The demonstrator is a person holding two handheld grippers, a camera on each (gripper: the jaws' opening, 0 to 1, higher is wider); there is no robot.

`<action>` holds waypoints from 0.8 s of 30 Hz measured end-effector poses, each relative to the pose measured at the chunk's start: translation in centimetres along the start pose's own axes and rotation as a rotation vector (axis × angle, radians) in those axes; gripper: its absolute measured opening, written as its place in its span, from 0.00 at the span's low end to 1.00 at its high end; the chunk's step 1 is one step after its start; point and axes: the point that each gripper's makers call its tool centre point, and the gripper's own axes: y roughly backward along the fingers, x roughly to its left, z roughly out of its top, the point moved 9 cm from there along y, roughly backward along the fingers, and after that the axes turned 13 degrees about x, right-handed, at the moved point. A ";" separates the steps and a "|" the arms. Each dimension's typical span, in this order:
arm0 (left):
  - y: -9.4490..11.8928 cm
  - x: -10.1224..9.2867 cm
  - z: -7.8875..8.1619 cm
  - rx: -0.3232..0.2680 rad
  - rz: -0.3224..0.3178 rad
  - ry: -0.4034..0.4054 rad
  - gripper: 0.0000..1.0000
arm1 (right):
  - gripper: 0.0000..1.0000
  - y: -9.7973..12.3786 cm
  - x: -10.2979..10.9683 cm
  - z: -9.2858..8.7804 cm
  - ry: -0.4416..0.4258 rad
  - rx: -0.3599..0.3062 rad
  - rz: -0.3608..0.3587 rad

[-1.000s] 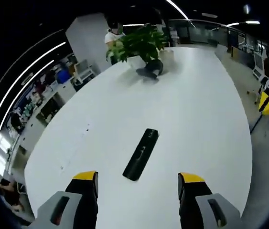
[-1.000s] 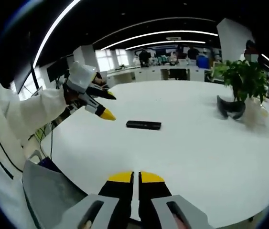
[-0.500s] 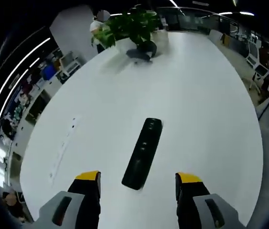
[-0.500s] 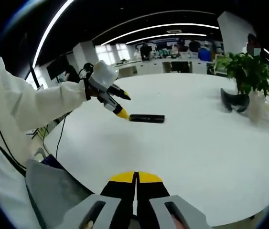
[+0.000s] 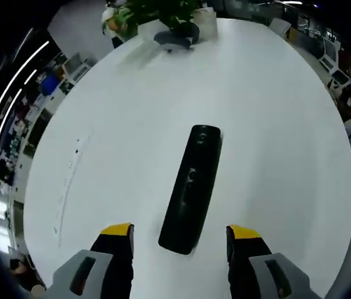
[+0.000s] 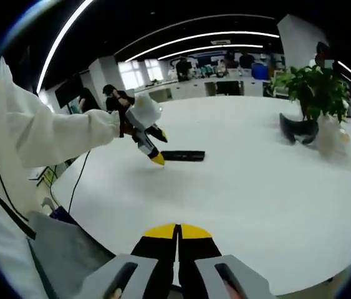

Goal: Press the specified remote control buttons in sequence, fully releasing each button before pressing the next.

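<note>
A long black remote control [image 5: 191, 189] lies flat on the white table [image 5: 275, 124], its near end between my left gripper's yellow-tipped jaws. My left gripper [image 5: 179, 235] is open, just above the table, one jaw on each side of the remote's near end. In the right gripper view the same remote [image 6: 182, 155] lies far off on the table, with the left gripper [image 6: 153, 152] held by a white-sleeved arm over its left end. My right gripper [image 6: 177, 232] is shut with nothing in it, low over the table's near edge.
A potted green plant [image 6: 312, 93] and a dark curved object [image 6: 298, 131] stand at the table's far end [image 5: 175, 34]. Desks, chairs and people line the office behind. The table's edge curves close on the right [image 5: 350, 187].
My left gripper has moved forward and down to the remote, which now lies larger between its jaws. The right gripper has hardly moved.
</note>
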 end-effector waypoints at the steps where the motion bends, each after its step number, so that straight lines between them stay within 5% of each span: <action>1: -0.1 0.0 0.0 0.000 -0.002 0.004 0.58 | 0.00 0.0 -0.1 0.0 -0.001 0.000 -0.005; 8: -0.2 0.4 0.4 0.003 -0.033 0.004 0.60 | 0.00 0.0 -1.0 0.0 -0.024 -0.002 -0.009; 22: -1.3 1.8 1.4 0.101 -0.233 -0.032 0.57 | 0.00 -0.3 -0.3 0.0 0.001 0.015 0.005; 24: -1.3 1.6 1.6 0.106 -0.223 -0.050 0.57 | 0.00 -0.2 -0.4 -0.1 -0.006 0.014 0.008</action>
